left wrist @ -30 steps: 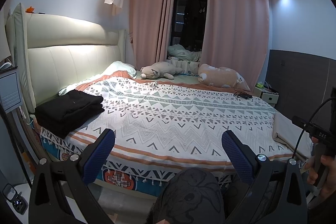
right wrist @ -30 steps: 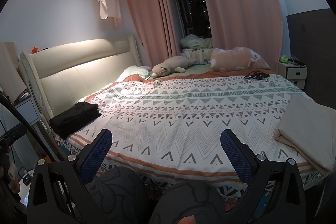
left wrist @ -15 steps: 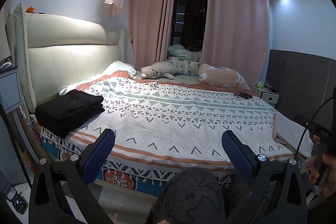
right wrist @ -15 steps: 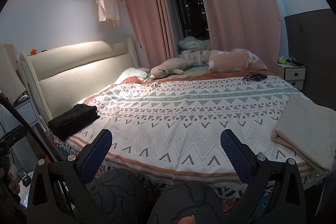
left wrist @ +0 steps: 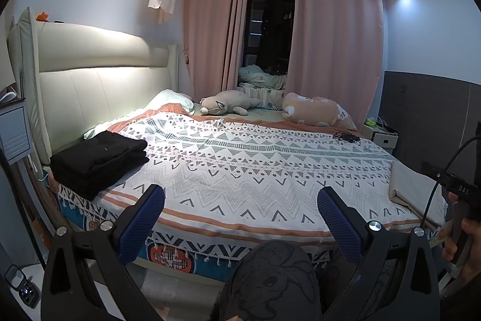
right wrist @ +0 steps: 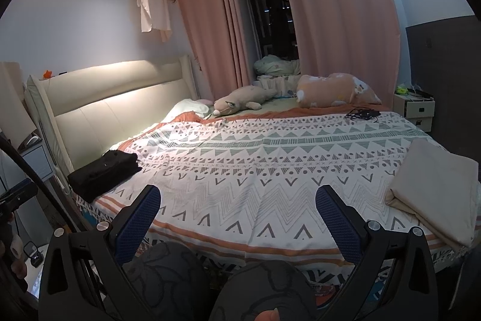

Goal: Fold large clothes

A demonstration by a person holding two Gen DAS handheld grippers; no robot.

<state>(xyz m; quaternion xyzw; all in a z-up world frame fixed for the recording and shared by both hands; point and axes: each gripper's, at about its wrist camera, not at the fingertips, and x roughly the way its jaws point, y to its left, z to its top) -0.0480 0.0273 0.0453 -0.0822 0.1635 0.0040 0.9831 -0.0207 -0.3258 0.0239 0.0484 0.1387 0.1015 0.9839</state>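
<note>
A folded black garment [left wrist: 97, 160] lies on the bed's near left corner; it also shows in the right wrist view [right wrist: 103, 175]. A folded cream garment [right wrist: 436, 194] lies at the bed's right edge, and shows in the left wrist view [left wrist: 412, 188]. My left gripper [left wrist: 240, 200] is open and empty, held in front of the bed's near edge. My right gripper [right wrist: 237, 199] is open and empty, also short of the bed. The patterned bedspread [left wrist: 246, 170] is flat between the two garments.
Two plush toys [left wrist: 228, 106] [right wrist: 333, 91] and a pillow lie at the bed's far side, a black cable bundle [right wrist: 362, 113] near them. A padded headboard [left wrist: 99, 92] is at left, a nightstand [right wrist: 416, 110] at right. My knees [right wrist: 264, 288] are below the grippers.
The right wrist view has tilted slightly upward and to the right. The left gripper has barely moved. Both grippers stay open.
</note>
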